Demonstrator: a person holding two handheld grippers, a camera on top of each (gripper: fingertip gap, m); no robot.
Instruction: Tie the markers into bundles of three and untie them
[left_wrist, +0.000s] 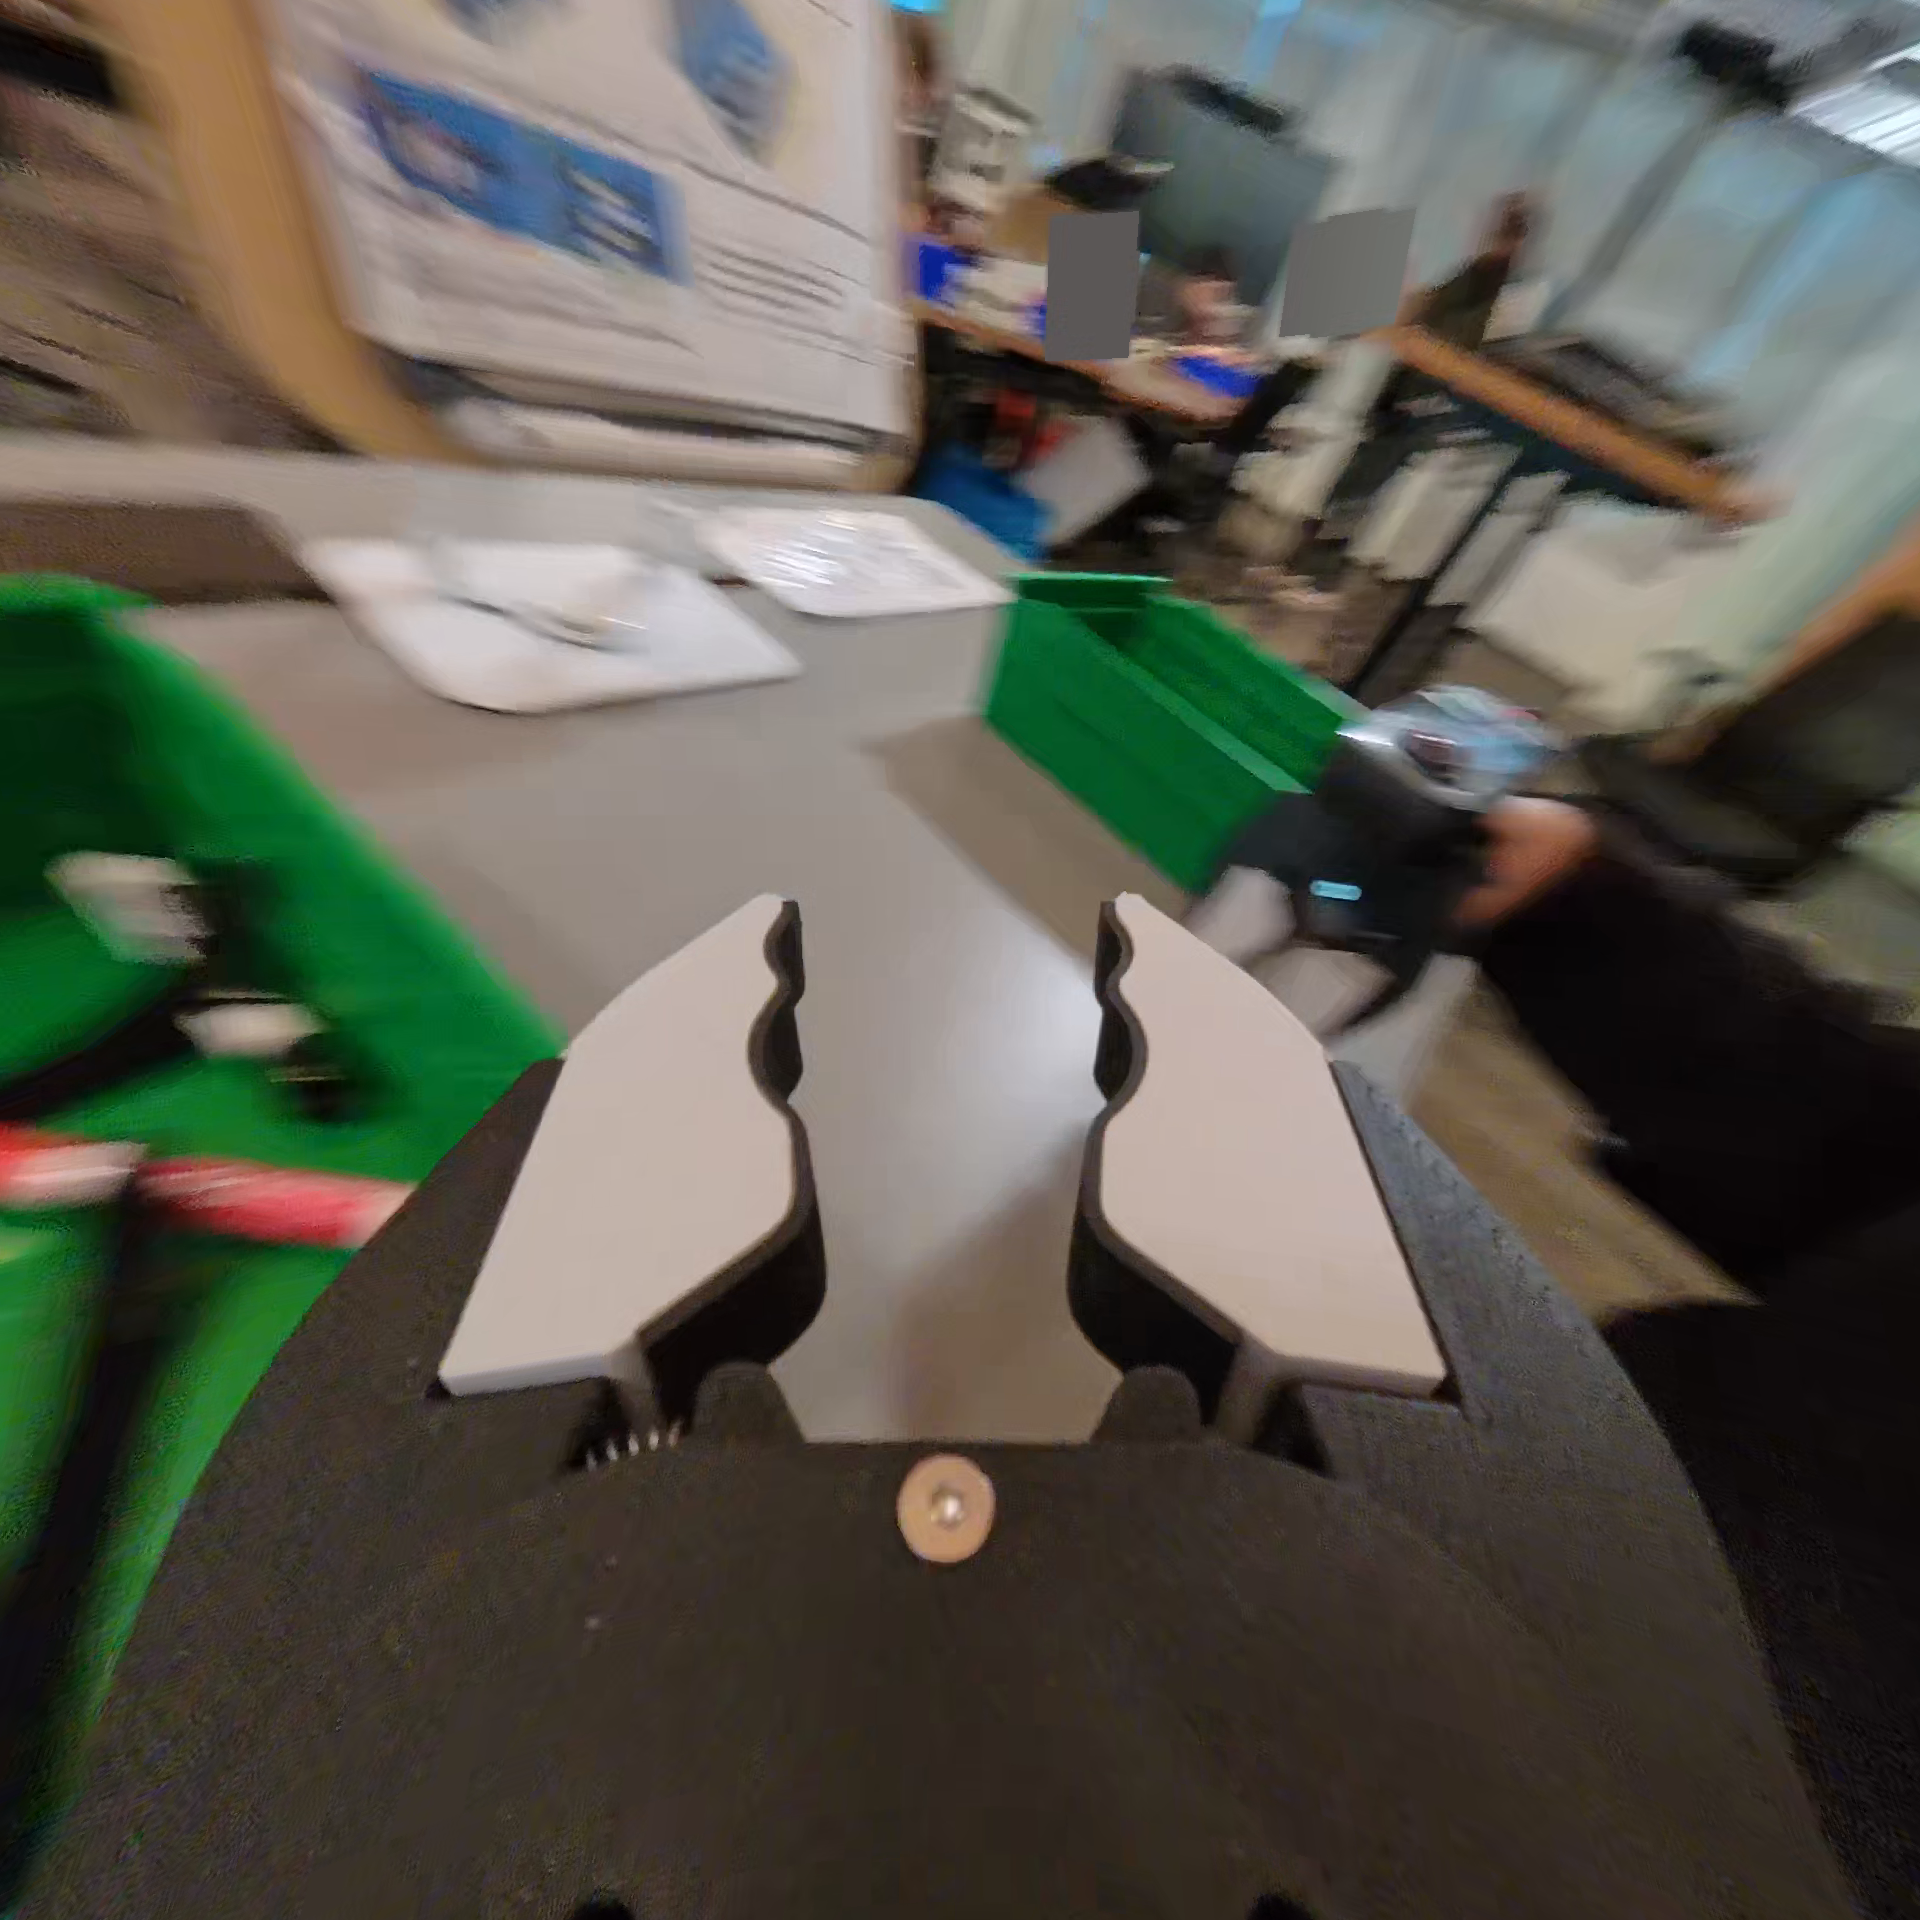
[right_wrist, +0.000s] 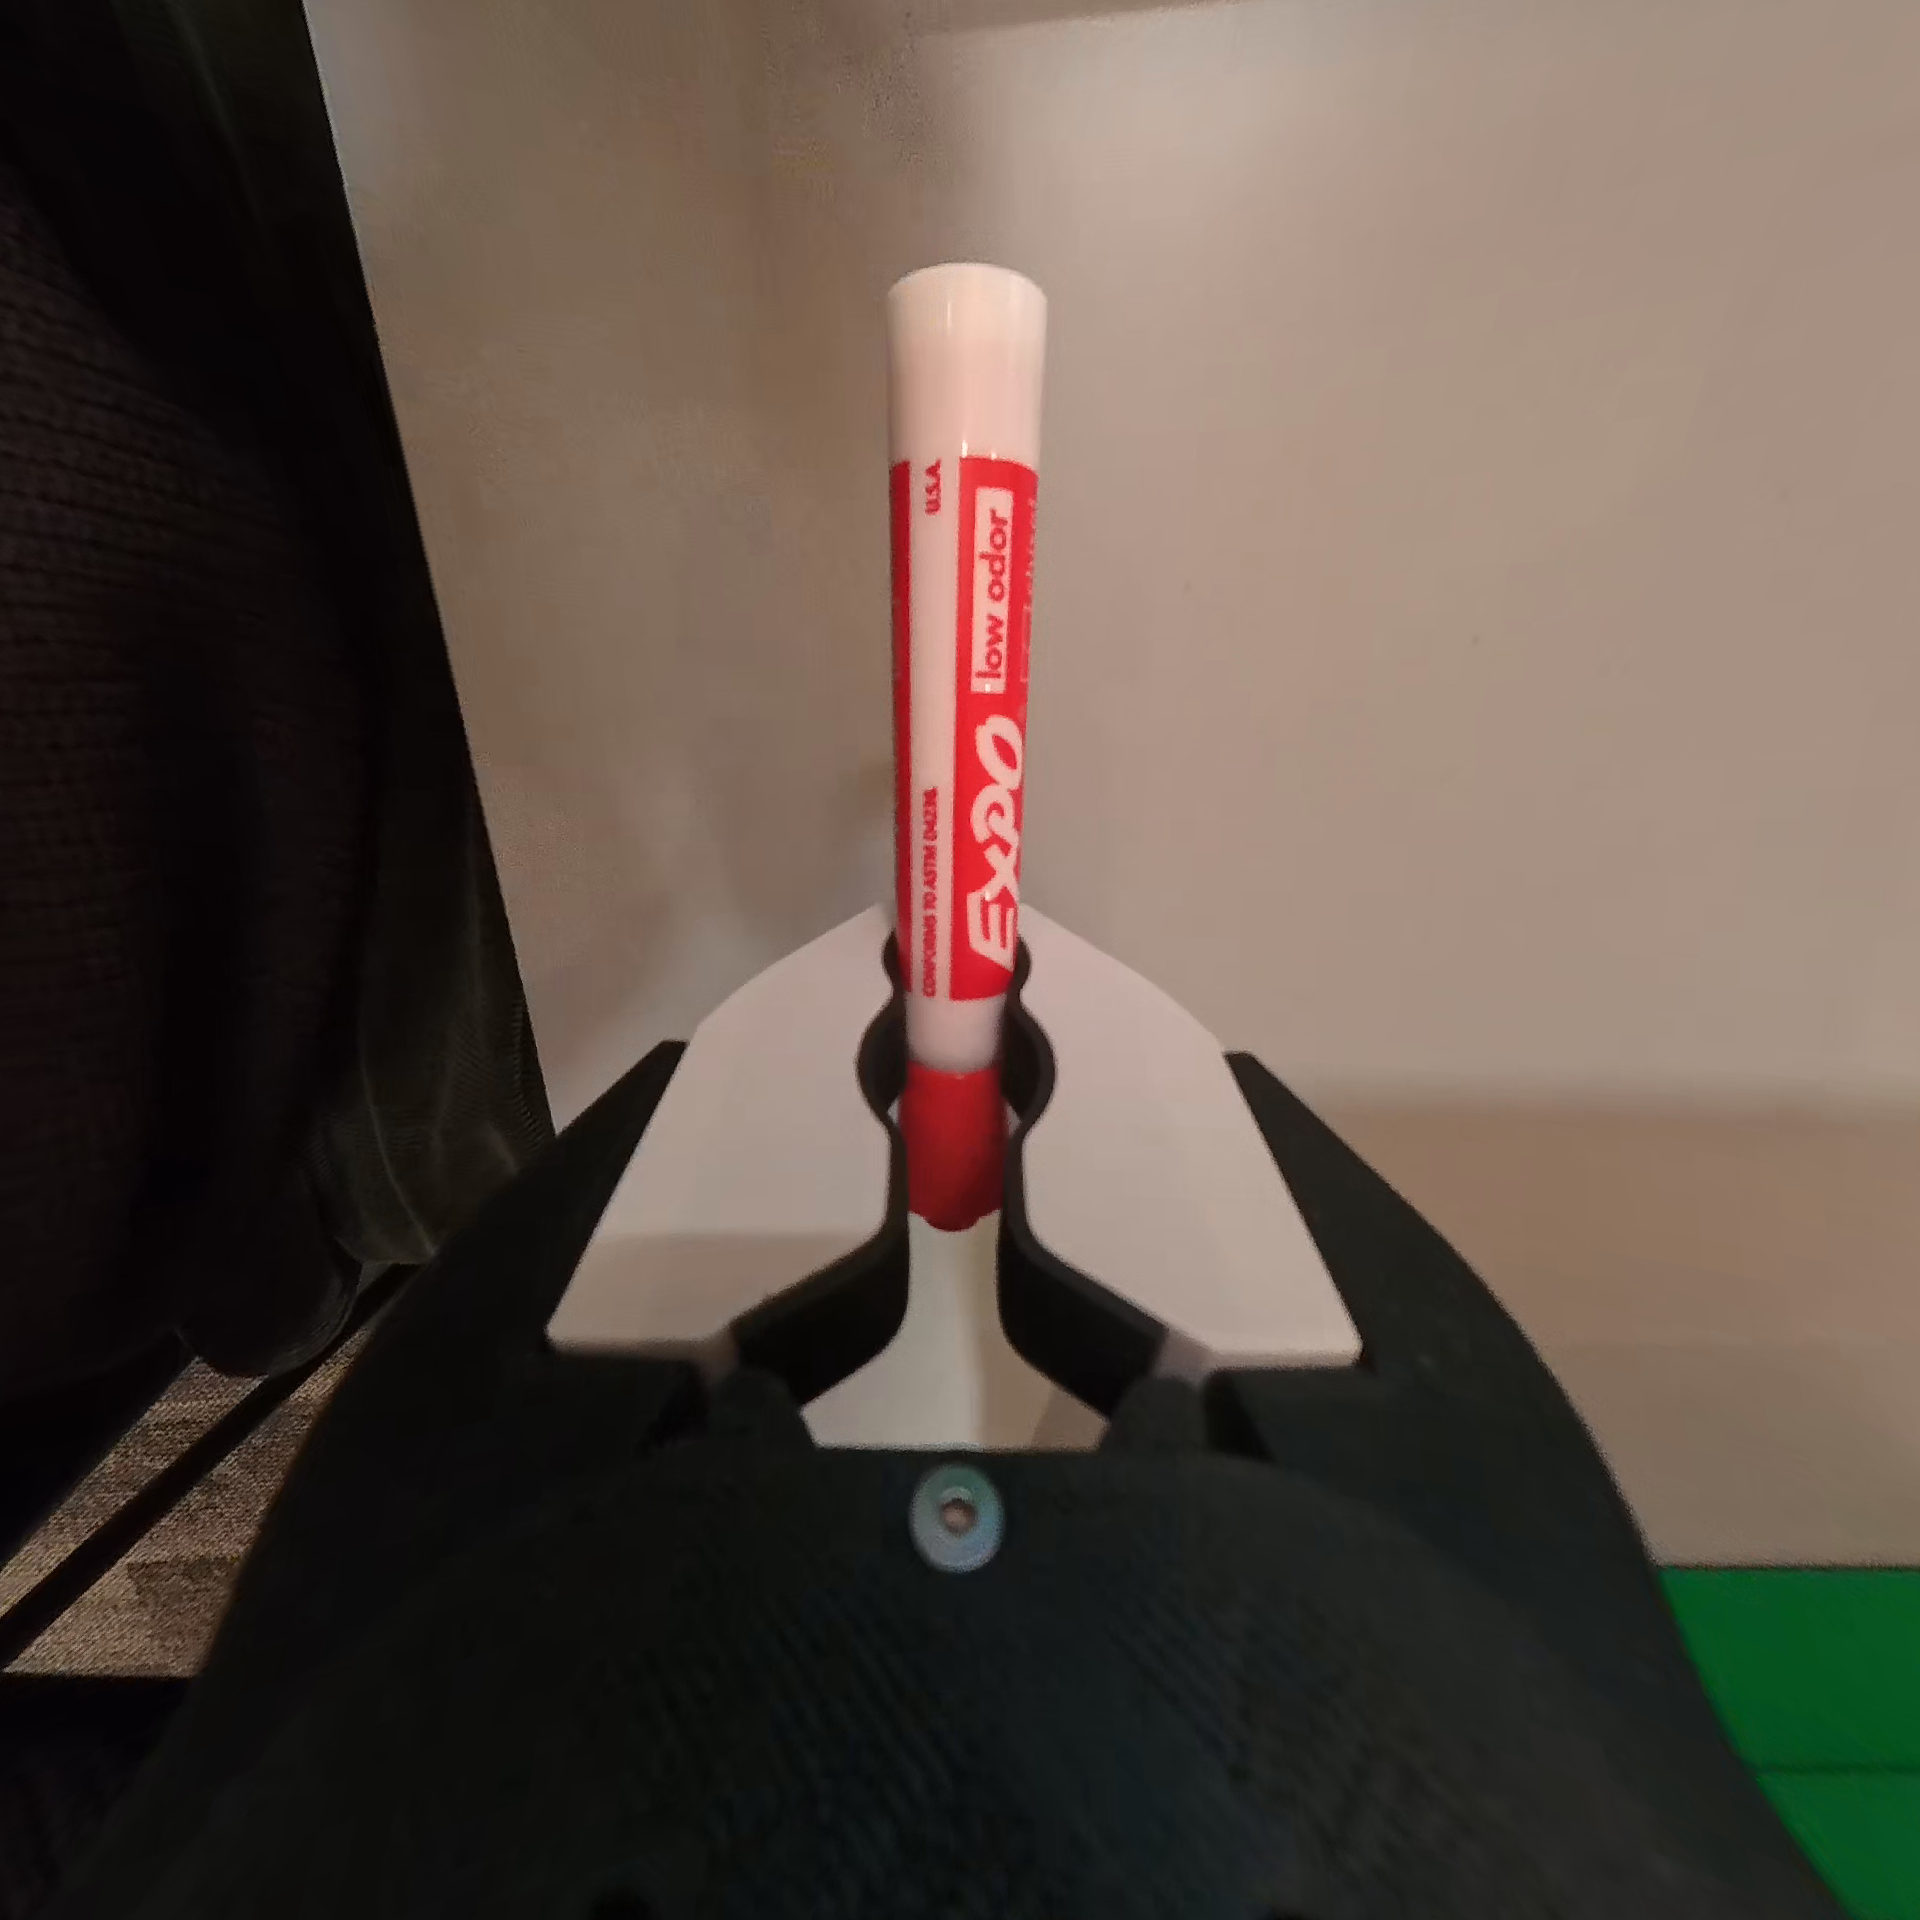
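The left gripper (left_wrist: 948, 940) hangs with its grey fingers (left_wrist: 665, 1132) spread apart, nothing between them. The right gripper (right_wrist: 954, 951) is clamped, fingers (right_wrist: 1132, 1174) drawn together.

place: office or lab workspace | evidence: wall poster (left_wrist: 582, 208), wooden desks (left_wrist: 1558, 405), dark monitor (left_wrist: 1216, 156), papers (left_wrist: 852, 561) on grey table (left_wrist: 644, 790)

One red-and-white marker (right_wrist: 961, 665) sits between the fingers of the right wrist view. Two green bins show in the left wrist view: one (left_wrist: 177, 831) left of the fingers, one (left_wrist: 1132, 717) ahead to their right. Two white trays (left_wrist: 582, 644) lie ahead.
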